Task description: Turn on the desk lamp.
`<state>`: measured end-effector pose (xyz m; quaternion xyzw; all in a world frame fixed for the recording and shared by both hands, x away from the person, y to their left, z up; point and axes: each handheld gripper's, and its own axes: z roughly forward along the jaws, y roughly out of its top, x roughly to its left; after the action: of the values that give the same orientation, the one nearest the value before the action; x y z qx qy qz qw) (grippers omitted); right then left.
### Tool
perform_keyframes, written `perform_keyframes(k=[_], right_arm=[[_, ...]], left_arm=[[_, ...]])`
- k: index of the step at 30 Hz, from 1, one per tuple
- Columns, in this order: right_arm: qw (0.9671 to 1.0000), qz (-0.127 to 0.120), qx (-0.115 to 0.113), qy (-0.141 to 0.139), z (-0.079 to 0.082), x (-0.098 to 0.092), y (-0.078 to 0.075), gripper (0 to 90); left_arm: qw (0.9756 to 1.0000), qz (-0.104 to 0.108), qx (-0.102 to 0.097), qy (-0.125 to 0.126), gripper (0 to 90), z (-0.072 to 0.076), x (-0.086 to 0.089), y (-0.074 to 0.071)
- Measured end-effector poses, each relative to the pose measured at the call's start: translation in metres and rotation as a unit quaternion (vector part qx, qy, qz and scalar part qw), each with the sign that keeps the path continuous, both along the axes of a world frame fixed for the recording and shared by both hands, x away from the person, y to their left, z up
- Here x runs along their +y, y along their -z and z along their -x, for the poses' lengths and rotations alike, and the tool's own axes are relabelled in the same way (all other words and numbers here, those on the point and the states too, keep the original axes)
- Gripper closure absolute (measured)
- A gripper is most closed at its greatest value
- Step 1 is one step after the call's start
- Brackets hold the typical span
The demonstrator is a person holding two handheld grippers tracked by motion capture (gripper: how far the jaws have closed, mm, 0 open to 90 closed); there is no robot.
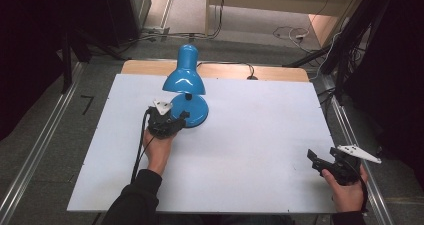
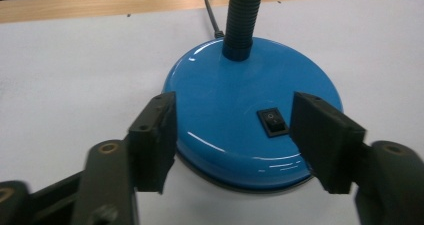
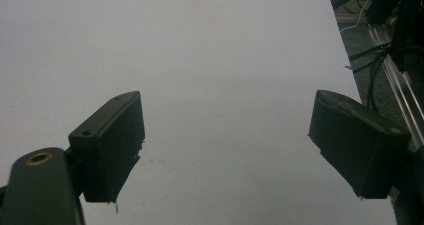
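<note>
1 blue desk lamp [image 1: 186,92] on the worktop [image 1: 250,135], 2 tools, 2 hands, that's the whole count. Lamp breaks down into 1 round base, 1 black bendy neck, 1 shade and 1 little black rocker switch.

Going left to right in the high view: left tool [image 1: 172,121] is right up at the near-left edge of the lamp's base [image 1: 196,110], with the hand [image 1: 158,150] and a dark sleeve behind it. Shade [image 1: 184,80] hangs over the base and hides most of the neck from up there. Way over on the right, near the worktop's right edge, sits the right tool [image 1: 320,161], well apart from the lamp.

Left gripper view gives what the high one can't: the switch [image 2: 273,122] on top of the base, toward its right side, and the ribbed neck [image 2: 242,20] going into the base at the back, with a cable running off behind. Here the base sits between the 2 jaws at its near rim, 1 jaw on each side. Jaws are about halfway apart; the left one looks right against the rim, and I can't tell if the right one actually touches.

Right gripper view: jaws spread wide with bare white worktop between them, holding nothing, plus a bit of metal rail [image 3: 400,100] past the edge.
</note>
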<state>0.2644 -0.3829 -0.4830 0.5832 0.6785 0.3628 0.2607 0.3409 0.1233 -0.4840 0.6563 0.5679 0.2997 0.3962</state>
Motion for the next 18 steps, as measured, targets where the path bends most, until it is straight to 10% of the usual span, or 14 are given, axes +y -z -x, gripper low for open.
perform_keyframes(k=[8, 18], right_arm=[[1.0, -0.002, 0.001, -0.001, 0.0, -0.001, 0.0, 13.3], [1.0, -0.005, 0.002, -0.002, -0.001, -0.002, 0.0, 13.3]], left_arm=[[0.9962, 0.062, 0.018, 0.058, 71.6, -0.011, -0.002, 0.004], [0.9968, 0.049, 0.018, 0.06, 90.0, -0.018, -0.011, 0.01]])
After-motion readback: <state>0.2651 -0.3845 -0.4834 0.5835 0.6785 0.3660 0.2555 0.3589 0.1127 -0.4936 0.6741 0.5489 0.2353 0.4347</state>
